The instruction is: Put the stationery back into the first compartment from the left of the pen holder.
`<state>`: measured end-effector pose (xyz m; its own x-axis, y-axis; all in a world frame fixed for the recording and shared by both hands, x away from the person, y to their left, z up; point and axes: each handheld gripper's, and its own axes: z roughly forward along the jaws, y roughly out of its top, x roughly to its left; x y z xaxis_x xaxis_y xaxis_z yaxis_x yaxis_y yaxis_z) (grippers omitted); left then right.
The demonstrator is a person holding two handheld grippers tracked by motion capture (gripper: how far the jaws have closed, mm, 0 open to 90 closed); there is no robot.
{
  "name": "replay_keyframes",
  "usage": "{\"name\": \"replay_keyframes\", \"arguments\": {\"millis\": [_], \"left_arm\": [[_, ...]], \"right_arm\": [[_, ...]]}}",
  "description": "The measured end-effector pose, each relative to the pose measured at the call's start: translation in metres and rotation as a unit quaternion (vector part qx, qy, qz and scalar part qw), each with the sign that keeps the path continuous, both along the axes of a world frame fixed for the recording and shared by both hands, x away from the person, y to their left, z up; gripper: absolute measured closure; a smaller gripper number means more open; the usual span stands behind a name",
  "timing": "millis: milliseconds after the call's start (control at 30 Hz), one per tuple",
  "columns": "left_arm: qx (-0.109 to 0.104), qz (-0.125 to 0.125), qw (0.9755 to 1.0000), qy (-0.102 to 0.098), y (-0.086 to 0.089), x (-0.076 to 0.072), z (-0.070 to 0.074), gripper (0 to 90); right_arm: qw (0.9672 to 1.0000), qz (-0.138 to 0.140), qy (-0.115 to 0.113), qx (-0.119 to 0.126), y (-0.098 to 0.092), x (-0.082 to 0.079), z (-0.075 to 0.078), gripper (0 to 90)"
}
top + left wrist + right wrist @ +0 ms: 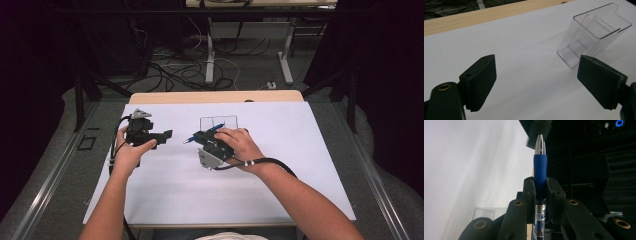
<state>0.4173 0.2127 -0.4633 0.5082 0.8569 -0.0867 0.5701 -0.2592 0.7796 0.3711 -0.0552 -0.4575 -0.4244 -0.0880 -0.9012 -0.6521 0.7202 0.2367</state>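
A blue pen with a rubbery blue grip, silver tip and clear barrel (540, 173) is sitting clamped between the jaws of the right hand-held gripper (540, 185), which are closing tight on its grip section; the silver tip is sticking out past the jaw ends and the clear barrel with a printed label is running back between the jaw arms. In the high view the pen (202, 134) is lying roughly level above the white-covered bench (280, 170), its tip pointing toward the person's left, with the right hand-held gripper (204, 136) wrapped by the right hand (239, 145) and a black cable trailing back along the forearm.

Just beyond the pen a clear plastic holder with an open top and an inner divider (219, 123) is standing on the bench; the left gripper view is showing it (594, 33) ahead and to the right, empty, between and beyond the jaws.

The left hand-held gripper (162, 136) is hovering at the left of the bench, held by the left hand (131, 152), well apart from the pen. Its jaws are standing wide apart with nothing between them, as the left hand-held gripper (536, 77) is showing in its own view over bare white surface.

A strip of light wooden bench edge (215, 96) is showing along the far side.
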Motion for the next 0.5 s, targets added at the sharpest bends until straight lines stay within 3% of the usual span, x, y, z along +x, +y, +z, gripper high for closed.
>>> {"name": "replay_keyframes", "arguments": {"millis": [133,300,400,433,500], "left_arm": [[-0.002,0.006,1.0,0.006,0.008,0.0,-0.006,11.2],[-0.005,0.012,0.9999,0.007,0.018,0.0,-0.009,2.2],[-0.01,0.023,0.9997,-0.002,0.022,0.0,-0.01,0.1],[-0.008,0.022,0.9997,0.005,0.024,0.0,-0.009,0.1],[-0.007,0.025,0.9996,-0.008,0.025,-0.001,-0.01,0.1]], "right_arm": [[0.9989,-0.012,0.041,0.021,0.004,0.012,0.005,79.2],[0.9959,-0.02,0.073,0.051,0.011,0.025,0.011,79.1],[0.9922,-0.025,0.097,0.075,0.015,0.033,0.014,79.1],[0.9905,-0.027,0.107,0.082,0.016,0.036,0.016,79.1],[0.9854,-0.032,0.13,0.105,0.017,0.042,0.017,79.1]]}}
